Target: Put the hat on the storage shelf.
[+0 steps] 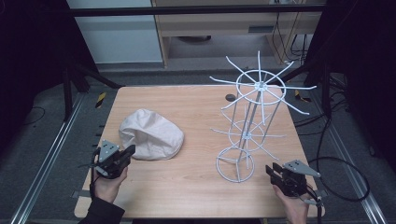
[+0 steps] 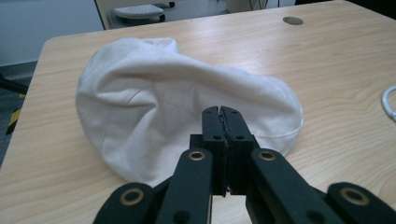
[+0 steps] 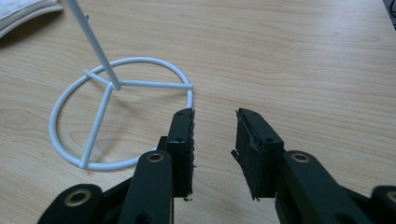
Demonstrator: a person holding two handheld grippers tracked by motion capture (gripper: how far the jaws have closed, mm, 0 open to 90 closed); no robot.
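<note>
High view: upright wire rack (image 1: 247,126), left tongs (image 1: 128,151) clenched, right tongs (image 1: 272,171) released.

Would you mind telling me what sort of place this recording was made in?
Most likely a lab or workshop set up for recording manipulation. A bare wooden table stands inside a dark frame, with metal rails along the floor and cables trailing beside it. On the table are a white cap and a white wire rack.

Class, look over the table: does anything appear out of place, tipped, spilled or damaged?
Nothing stands out. The white wire rack stands upright on its ring base at the table's right, and the cream cloth hat lies crumpled but intact at the left. The left hand-held gripper is shut just short of the hat; the right hand-held gripper is open.
</note>
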